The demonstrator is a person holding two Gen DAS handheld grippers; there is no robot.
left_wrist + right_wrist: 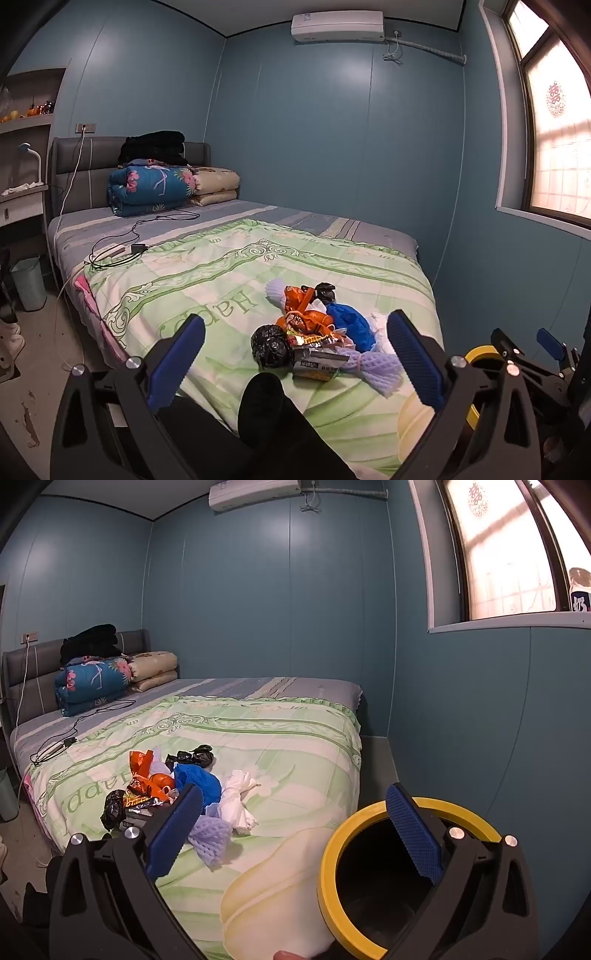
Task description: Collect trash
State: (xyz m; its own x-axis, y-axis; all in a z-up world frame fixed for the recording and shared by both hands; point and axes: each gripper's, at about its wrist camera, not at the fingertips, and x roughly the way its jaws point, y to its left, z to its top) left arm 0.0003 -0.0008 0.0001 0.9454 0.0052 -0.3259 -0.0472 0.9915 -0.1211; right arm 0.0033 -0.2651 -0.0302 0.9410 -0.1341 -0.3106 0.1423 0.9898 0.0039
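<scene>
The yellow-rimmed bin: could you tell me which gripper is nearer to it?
Right. The right gripper hangs at the yellow-rimmed bin, one finger over its opening; the left gripper faces the trash pile, the bin off to its right.

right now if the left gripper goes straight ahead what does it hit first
Probably the trash pile on the bed: the left gripper, open, frames the black crumpled bag and snack wrapper. Depth is unclear.

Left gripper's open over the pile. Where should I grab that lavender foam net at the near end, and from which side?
Probably take the lavender foam net at its pinched waist, where the mesh narrows; the flared ends are bulkier. Come down from above with the left gripper, fingers straddling the waist. The snack wrapper touches its left end, so stay toward the free right side.
</scene>
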